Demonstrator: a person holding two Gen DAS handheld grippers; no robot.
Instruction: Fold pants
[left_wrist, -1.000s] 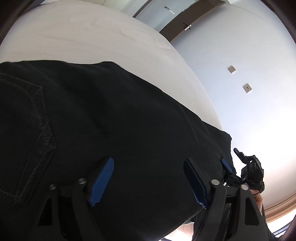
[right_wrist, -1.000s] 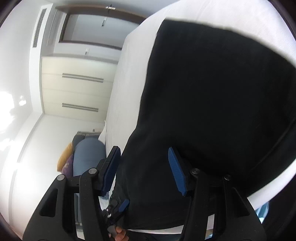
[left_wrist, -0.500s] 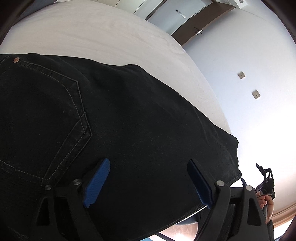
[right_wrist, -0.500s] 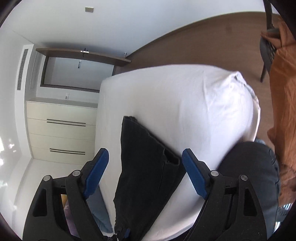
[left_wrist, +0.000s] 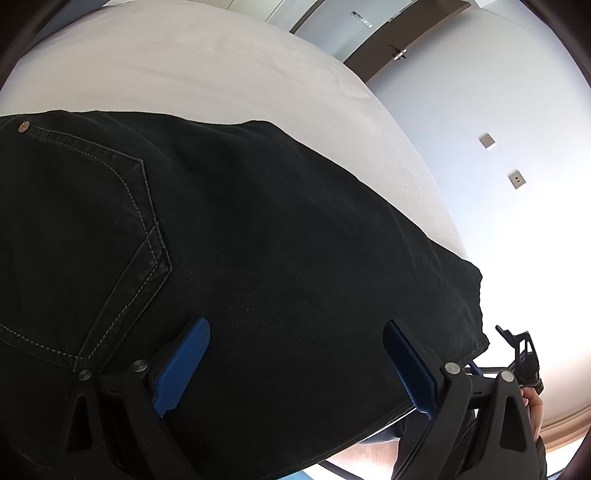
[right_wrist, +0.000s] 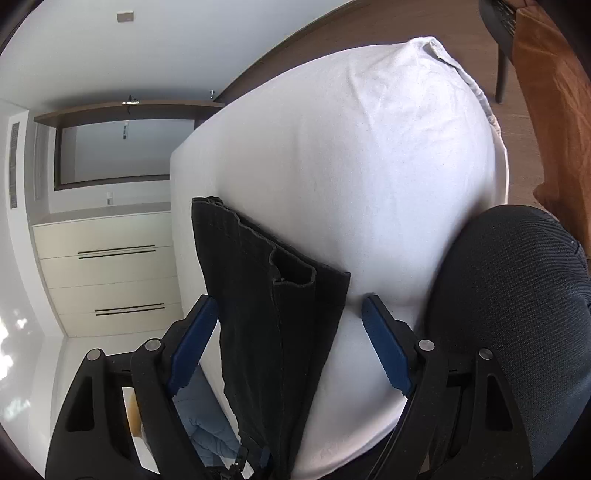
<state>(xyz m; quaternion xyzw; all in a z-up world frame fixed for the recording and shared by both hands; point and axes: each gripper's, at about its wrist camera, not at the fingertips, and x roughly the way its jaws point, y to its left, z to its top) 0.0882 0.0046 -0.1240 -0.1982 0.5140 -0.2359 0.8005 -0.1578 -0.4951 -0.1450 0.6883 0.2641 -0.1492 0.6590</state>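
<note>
Black pants (left_wrist: 258, 236) lie folded lengthwise on a white bed (left_wrist: 207, 74), back pocket stitching showing at the left. My left gripper (left_wrist: 295, 365) is open just above the seat area, holding nothing. In the right wrist view the pants (right_wrist: 266, 302) show as a narrow dark strip with the leg hems toward the far end. My right gripper (right_wrist: 288, 343) is open and empty, raised over the leg end near the bed's front edge. The right gripper also shows in the left wrist view (left_wrist: 521, 354) past the hem.
A black mesh chair back (right_wrist: 517, 302) stands close at the right. An orange cloth (right_wrist: 554, 92) hangs at the far right over wooden floor. A cream wardrobe (right_wrist: 107, 273) and a door (left_wrist: 391, 48) lie beyond the bed. Blue bedding (right_wrist: 207, 432) lies low at left.
My right gripper pulled back and up from close over the pants, so the whole bed end now shows. My left gripper drew back slightly, revealing more of the pocket. Both stayed open.
</note>
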